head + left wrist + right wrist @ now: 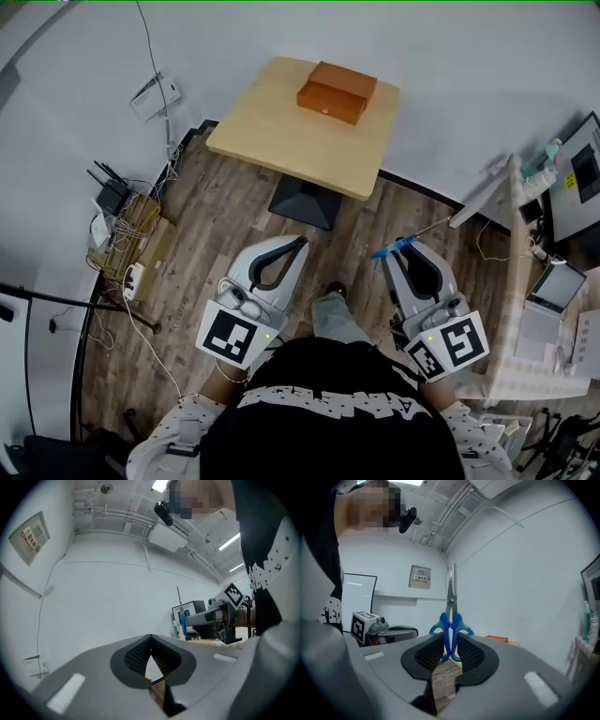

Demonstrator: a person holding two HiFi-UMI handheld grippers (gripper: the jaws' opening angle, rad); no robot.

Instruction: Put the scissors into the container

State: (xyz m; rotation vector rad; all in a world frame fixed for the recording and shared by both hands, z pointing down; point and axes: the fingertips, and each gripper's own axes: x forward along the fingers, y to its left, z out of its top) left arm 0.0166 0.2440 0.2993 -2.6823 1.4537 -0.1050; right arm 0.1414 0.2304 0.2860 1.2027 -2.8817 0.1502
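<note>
A brown wooden box point(336, 91), lid closed, sits at the far side of a light wooden table point(281, 131). My right gripper point(405, 247) is shut on the blue handles of the scissors point(392, 249), held low over the floor well short of the table. In the right gripper view the scissors point(451, 620) stand between the pads with the closed blades pointing up, and the box point(497, 639) shows beyond. My left gripper point(300, 243) hangs beside it, shut with nothing in it. In the left gripper view its tips meet and the scissors point(183, 620) show far right.
The table stands on a black base point(305, 202) on the wood floor. A router and a tangle of cables point(117, 202) lie at the left wall. A white rack point(520, 281) and a monitor point(583, 173) stand at the right. The person's leg point(336, 314) is between the grippers.
</note>
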